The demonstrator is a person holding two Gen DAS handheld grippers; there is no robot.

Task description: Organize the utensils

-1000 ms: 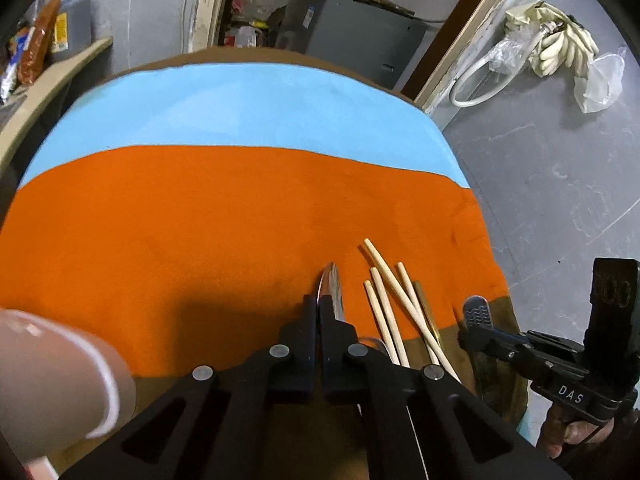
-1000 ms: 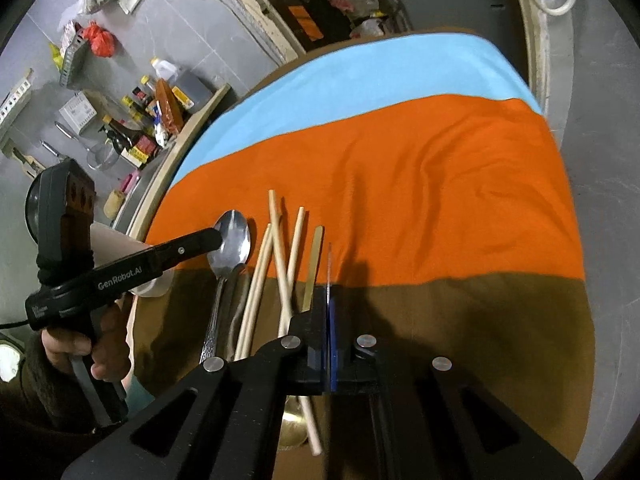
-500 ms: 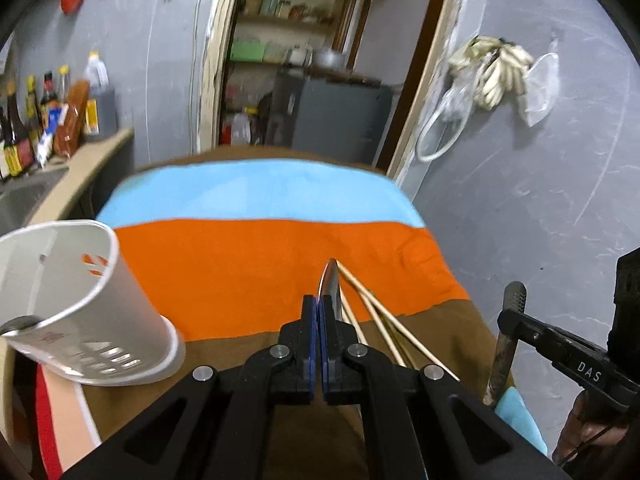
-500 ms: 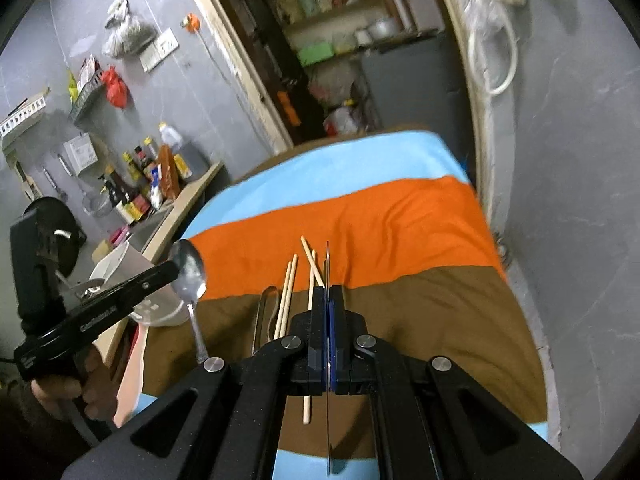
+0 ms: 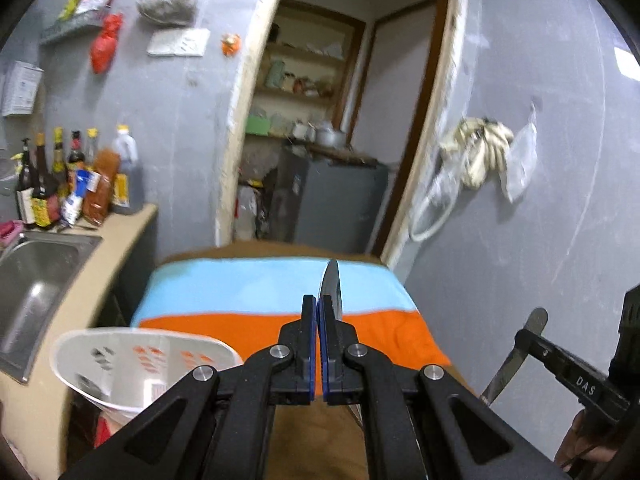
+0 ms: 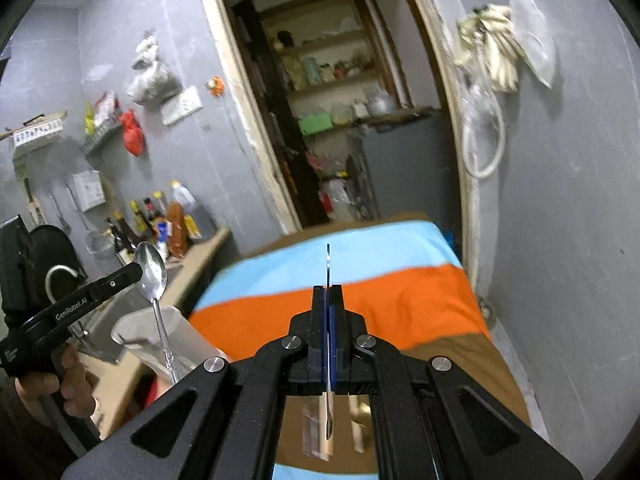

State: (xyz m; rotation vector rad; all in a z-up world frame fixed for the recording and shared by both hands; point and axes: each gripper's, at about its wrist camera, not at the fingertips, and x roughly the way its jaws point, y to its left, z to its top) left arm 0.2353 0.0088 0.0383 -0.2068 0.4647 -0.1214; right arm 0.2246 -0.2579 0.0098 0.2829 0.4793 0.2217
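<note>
Left gripper (image 5: 319, 312) raised above striped cloth (image 5: 256, 292), jaws clamped on spoon (image 6: 151, 270), bowl up, handle hanging over white utensil holder (image 5: 132, 364) beside cloth. Right gripper (image 6: 328, 300) jaws clamped on knife (image 6: 327, 264), blade edge-on above cloth.

Indoor lighting is moderate and even, without harsh shadows. Strong fisheye distortion bends both views, with black vignetting at the corners. Motion blur softens the doorway shelves (image 5: 304, 80) and wall clutter.
</note>
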